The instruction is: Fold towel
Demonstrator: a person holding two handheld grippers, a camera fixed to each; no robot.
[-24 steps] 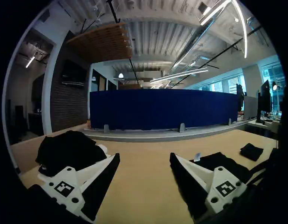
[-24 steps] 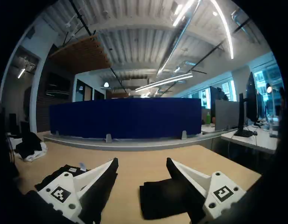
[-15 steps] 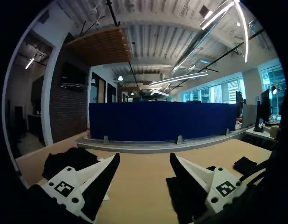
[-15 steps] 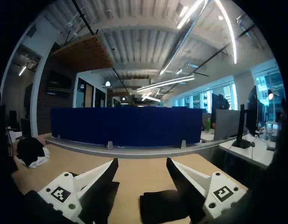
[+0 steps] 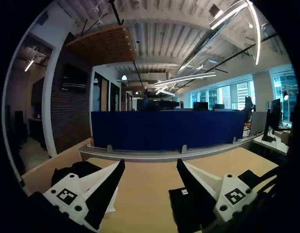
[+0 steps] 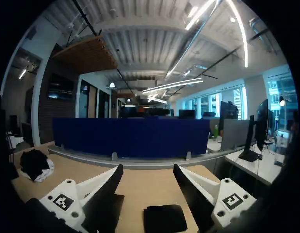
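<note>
Mix-ups could happen here, because there was more than one dark cloth on the wooden table (image 5: 150, 198). The black towel (image 5: 176, 204) lay flat and low, partly hidden behind one finger of the left gripper (image 5: 150, 163). A black heap (image 5: 78, 171) sat on the far left on a white cloth (image 5: 112, 200), and in the right gripper view a small folded black cloth (image 6: 163, 218) lay just in front of the right gripper (image 6: 147, 167). A gripper could easily go down on the wrong one. Both grippers also looked out across the room and not down at the table, so the aim might be off. Then a finger could push the towel into a lump, or pinch only the top layer, and the fold would come out crooked. Black cloth also hid its own edges, so a corner would be hard to find. The left gripper had its fingers spread wide apart, with nothing between them, and I could not tell if the finger over the towel touched it. The right gripper was spread wide too, and it held nothing.
</note>
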